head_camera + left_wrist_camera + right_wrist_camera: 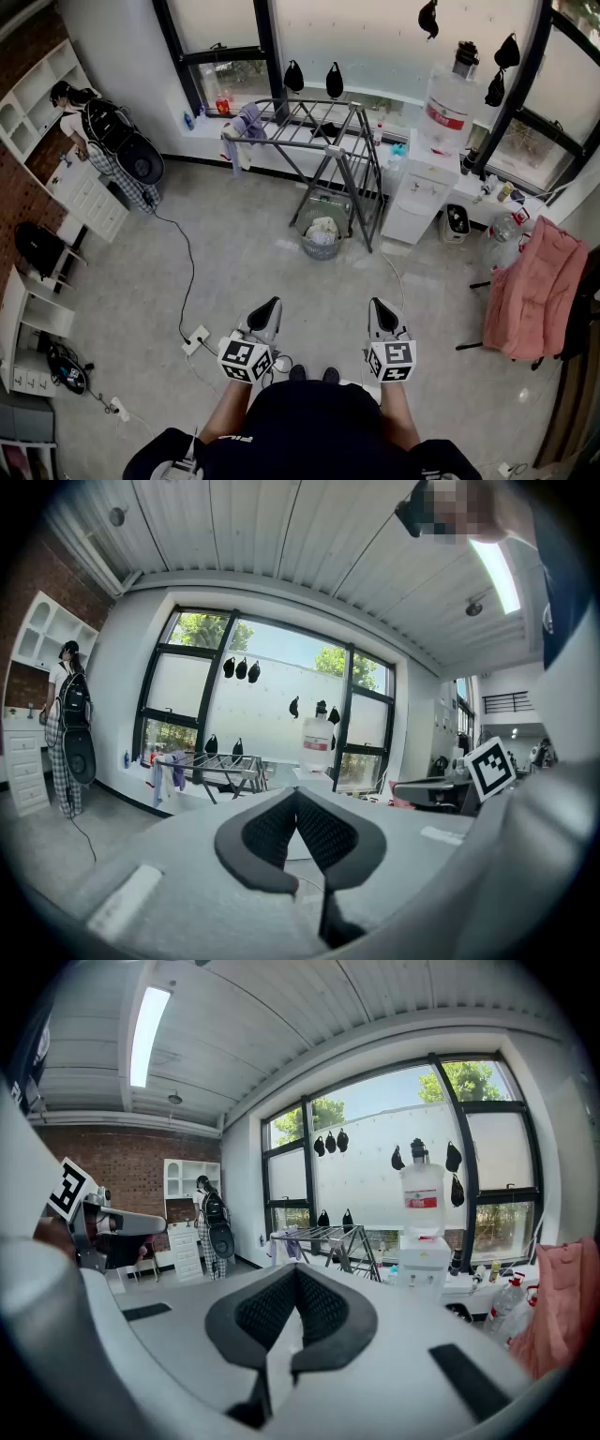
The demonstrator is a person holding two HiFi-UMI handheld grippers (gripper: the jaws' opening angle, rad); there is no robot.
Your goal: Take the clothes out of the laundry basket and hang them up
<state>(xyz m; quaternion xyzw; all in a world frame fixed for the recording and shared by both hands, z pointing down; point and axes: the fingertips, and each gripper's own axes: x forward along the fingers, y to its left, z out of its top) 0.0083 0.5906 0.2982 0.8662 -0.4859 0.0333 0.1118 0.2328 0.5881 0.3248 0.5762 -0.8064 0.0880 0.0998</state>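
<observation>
In the head view the laundry basket (pixel 322 246) stands on the floor under the folding drying rack (pixel 309 127), well apart from the person, with pale clothes (pixel 323 228) heaped inside. The left gripper (pixel 270 307) and right gripper (pixel 379 307) are held low before the body. The left gripper view shows its jaws pressed together on nothing, with the rack far ahead. The right gripper view shows the same (closed, empty). The clothes look soft, light and limp, so pinching a raised fold or a collar would likely lift one free.

The drying rack (pixel 302 127) is matt grey metal; the floor (pixel 253 267) smooth, dull.
</observation>
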